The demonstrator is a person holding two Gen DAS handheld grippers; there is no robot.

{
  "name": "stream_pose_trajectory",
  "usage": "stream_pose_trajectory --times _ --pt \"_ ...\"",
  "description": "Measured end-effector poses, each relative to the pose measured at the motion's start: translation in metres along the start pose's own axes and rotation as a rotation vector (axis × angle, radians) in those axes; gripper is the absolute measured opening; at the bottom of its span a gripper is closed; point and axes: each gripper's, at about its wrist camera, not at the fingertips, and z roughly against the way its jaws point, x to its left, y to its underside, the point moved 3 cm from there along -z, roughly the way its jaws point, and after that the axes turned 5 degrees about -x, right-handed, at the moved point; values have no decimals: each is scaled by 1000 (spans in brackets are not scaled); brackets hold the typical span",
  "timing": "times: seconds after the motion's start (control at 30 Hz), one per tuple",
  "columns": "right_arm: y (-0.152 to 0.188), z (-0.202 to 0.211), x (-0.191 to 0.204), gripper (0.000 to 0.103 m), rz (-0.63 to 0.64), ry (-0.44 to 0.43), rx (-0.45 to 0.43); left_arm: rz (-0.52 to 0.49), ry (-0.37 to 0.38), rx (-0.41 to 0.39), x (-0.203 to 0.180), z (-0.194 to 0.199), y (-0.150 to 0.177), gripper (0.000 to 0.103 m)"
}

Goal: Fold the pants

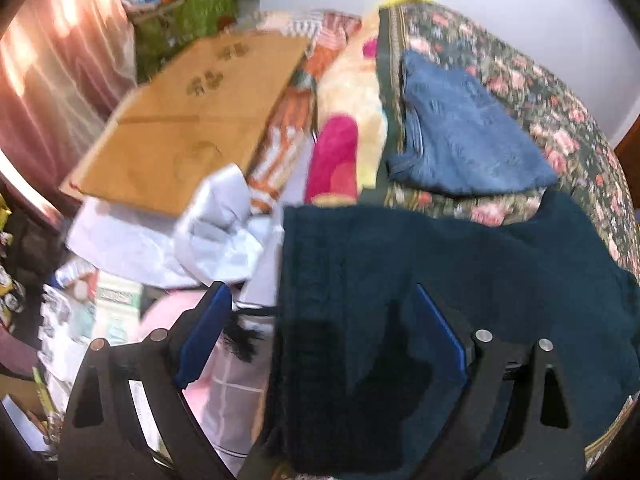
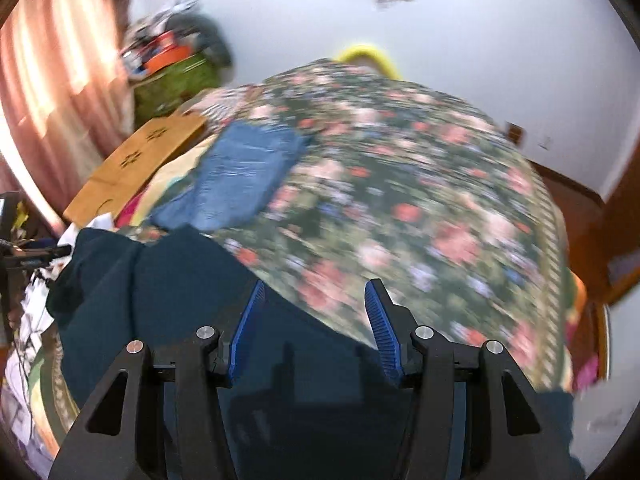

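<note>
Right under your tongs lie the dark teal pants [image 1: 460, 264], spread on the near edge of the floral bedspread [image 2: 400, 200]. Left gripper [image 1: 320, 320] and right gripper [image 2: 314, 312] both gape, gripping nothing. Pinch only one layer and the fold will skew.

Folded jeans [image 1: 468, 128] block floral bedspread [image 2: 420, 208] beyond dark pants [image 1: 420, 280].
</note>
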Motion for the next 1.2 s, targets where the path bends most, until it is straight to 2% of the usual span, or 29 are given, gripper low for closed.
stream_pose_trajectory --times 0.07,0.13,0.17,0.27,0.4,0.43,0.47,0.5,0.57,0.63,0.7,0.77,0.83,0.87,0.93,0.97,1.0,1.1,1.17,1.2 --pt "-12 -24 23 48 29 -54 13 -6 14 23 -6 -13 4 91" --pt "-19 -46 42 48 57 -96 40 -7 31 35 -10 -21 8 86" --pt "-22 -60 52 48 73 -111 59 -8 42 42 -13 -24 9 78" --pt "-24 -101 74 48 113 -138 141 -27 30 32 -16 -30 13 74" --pt "-19 -138 84 48 95 -189 226 -62 41 -9 -17 -24 16 51" --pt "-17 -143 87 43 82 -213 241 -79 -6 -30 -17 -22 16 50" --pt "-15 -146 89 32 78 -236 250 -112 -94 -66 -18 -19 16 48" --pt "-14 -148 90 14 79 -219 247 -153 -157 -105 -19 -17 15 47" --pt "-16 -145 94 8 96 -202 223 -186 -219 -134 -16 -15 13 43" --pt "-17 -143 92 5 106 -176 195 -169 -214 -108 -4 -20 11 43" --pt "-18 -146 85 5 85 -143 183 -165 -255 -94 8 -28 10 43" --pt "-17 -147 82 5 68 -146 201 -118 -205 -50 18 -34 12 43" --pt "-18 -142 83 7 60 -143 207 -89 -142 -38 20 -26 12 43" --pt "-19 -137 82 7 47 -145 212 -85 -119 -34 20 -19 13 46" --pt "-20 -122 78 16 21 -136 226 -72 -71 -23 19 -3 15 63" --pt "-20 -113 76 19 14 -133 217 -64 -49 -27 18 5 16 78" --pt "-19 -101 73 24 13 -132 198 -51 -27 -39 19 15 18 86" --pt "-13 -62 65 32 34 -115 142 -17 13 -50 19 38 25 86" --pt "-5 -38 57 35 59 -84 112 30 46 -24 24 45 34 86" --pt "2 -25 53 39 77 -64 100 73 79 15 26 43 42 87"
